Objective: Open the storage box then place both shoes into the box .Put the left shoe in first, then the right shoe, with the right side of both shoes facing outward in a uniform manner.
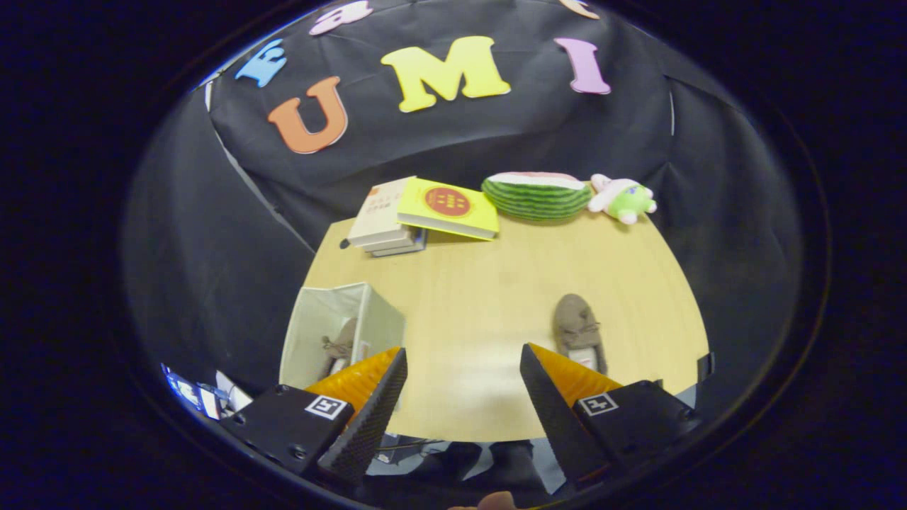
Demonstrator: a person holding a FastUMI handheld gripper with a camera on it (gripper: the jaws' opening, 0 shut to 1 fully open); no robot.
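One shoe (340,347) already lies inside the open storage box (382,319), so I judge the left-shoe step done and the right one in hand. My tongs (464,386) hang wide apart over the counter (482,283), holding nothing. The second shoe (577,329) sits on the counter well to the right of the box, just beyond my right finger. Next I need to swing right, straddle it, close, and carry it to the box with its right side facing outward. Beyond the box, at the counter's far edge, lie stacked books (418,216), a watermelon toy (536,195) and a plush toy (623,200), backed by black cloth.
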